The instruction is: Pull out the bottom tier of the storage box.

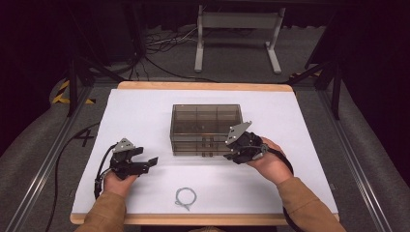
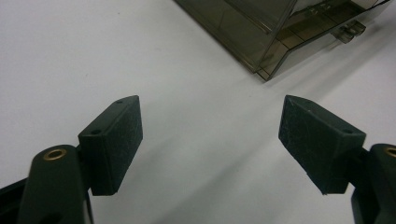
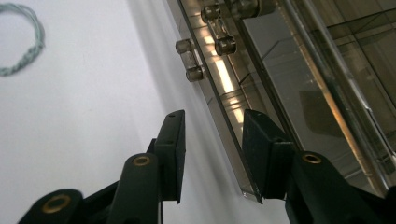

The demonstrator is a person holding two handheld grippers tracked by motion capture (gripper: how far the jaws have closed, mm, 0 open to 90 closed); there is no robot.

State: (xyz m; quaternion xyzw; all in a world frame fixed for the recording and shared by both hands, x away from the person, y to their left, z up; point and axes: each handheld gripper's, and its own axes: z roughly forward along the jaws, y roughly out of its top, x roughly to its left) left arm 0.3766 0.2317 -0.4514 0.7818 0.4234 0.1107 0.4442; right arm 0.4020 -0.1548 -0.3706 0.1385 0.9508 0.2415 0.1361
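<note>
The smoky clear box (image 1: 206,126) sits at the middle of the white table (image 1: 300,145). Your right gripper (image 3: 212,154) has its half-open jaws around the box's front lower edge, pads not pressing. Your left gripper (image 2: 210,144) is wide open, empty, near the box's left corner. A thin cord ring (image 1: 185,197) lies near you.

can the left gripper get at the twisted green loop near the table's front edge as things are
Probably yes: the left gripper is open and holds nothing, and bare white table lies between it and the loop.
</note>
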